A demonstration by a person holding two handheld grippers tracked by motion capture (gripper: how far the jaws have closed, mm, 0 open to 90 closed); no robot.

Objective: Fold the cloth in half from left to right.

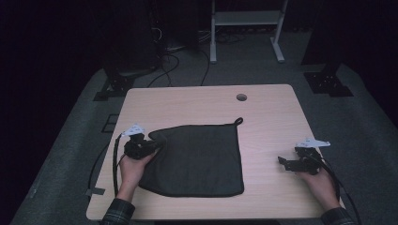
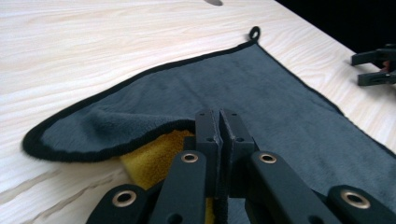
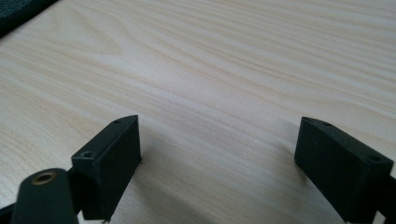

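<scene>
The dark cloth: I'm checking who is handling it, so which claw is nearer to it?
Left. The left claw is shut on the dark cloth at its folded-over left corner; the right claw is open over the bare table, apart from the cloth's right edge.

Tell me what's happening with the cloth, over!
Left gripper shut on dark cloth, corner folded, yellow underside showing. Right gripper open over bare table. Nothing in the way.

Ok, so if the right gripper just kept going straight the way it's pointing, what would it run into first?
Probably the dark cloth. The right gripper, jaws open, points across bare table toward the cloth's right edge, with nothing between them. Its height above the wood is unclear, so it might scrape the tabletop first.
</scene>
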